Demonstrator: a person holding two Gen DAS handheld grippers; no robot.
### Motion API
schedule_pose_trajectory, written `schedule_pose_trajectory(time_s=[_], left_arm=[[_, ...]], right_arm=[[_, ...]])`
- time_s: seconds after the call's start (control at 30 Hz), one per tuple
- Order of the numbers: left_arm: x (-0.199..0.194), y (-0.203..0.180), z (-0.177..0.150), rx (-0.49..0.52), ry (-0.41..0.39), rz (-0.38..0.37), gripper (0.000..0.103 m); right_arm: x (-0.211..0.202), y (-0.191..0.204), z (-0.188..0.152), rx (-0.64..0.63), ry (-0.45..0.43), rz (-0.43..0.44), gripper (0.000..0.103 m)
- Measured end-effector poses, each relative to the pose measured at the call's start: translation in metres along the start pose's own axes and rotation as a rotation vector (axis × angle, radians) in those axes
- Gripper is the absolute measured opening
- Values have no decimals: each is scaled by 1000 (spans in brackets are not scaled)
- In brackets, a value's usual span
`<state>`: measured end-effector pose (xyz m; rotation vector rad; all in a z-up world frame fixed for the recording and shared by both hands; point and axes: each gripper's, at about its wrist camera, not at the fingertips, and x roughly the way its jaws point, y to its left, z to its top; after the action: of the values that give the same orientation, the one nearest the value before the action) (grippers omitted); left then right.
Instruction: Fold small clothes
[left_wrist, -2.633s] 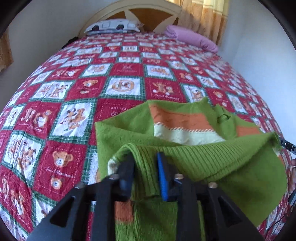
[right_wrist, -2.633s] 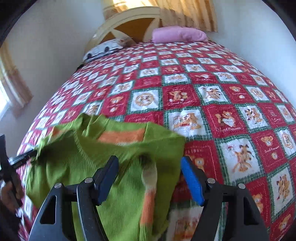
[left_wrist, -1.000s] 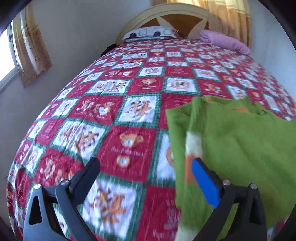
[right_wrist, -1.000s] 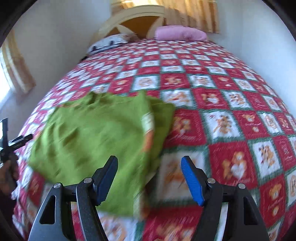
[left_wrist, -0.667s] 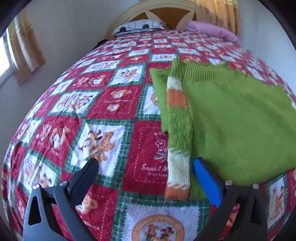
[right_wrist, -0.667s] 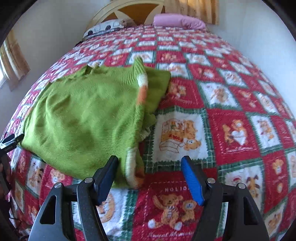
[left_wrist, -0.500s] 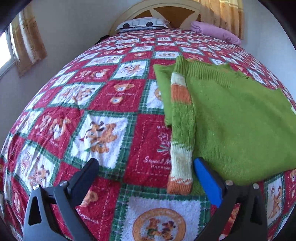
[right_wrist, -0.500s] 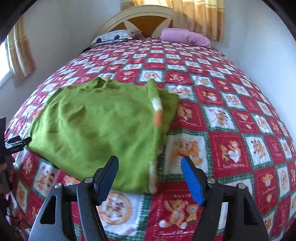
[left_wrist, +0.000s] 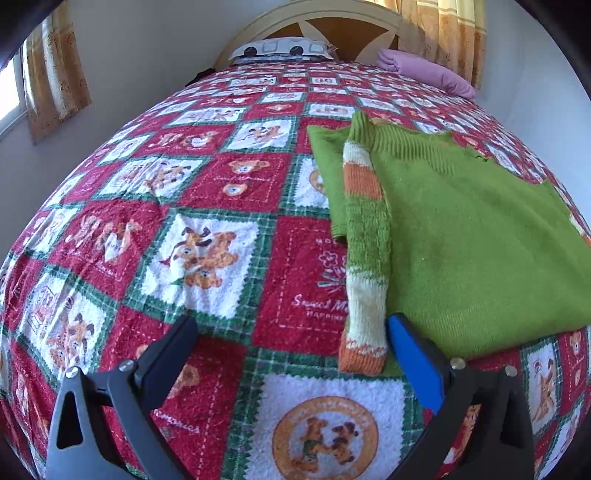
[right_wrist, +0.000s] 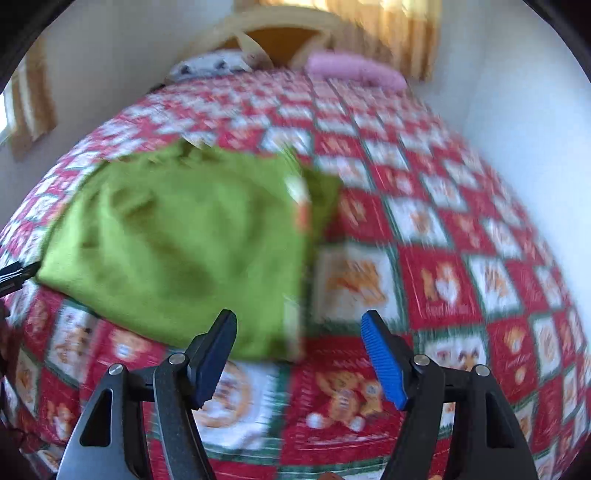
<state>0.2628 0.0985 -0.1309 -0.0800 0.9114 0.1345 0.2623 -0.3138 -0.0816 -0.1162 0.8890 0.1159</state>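
With both your left gripper (left_wrist: 291, 354) and right gripper (right_wrist: 298, 341) wide open and empty, the green sweater (left_wrist: 480, 236) lies flat on the quilt (left_wrist: 207, 206) just ahead, striped sleeve (left_wrist: 365, 243) folded in, so further folds look left.

Bed (left_wrist: 221, 206) under red patchwork quilt, arched headboard (left_wrist: 317, 22), white walls, sunlit curtains (left_wrist: 454, 33).
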Motion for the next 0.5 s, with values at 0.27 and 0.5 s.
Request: schedule_pose_trajectory(time_s=[0.27, 0.5], left_arm=[[-1, -1, -2, 7, -6, 8, 103], [-4, 1, -8, 18, -9, 8, 103]], right_arm=[[31, 82, 25, -100, 10, 190, 70], [51, 106, -8, -161, 82, 147, 71]])
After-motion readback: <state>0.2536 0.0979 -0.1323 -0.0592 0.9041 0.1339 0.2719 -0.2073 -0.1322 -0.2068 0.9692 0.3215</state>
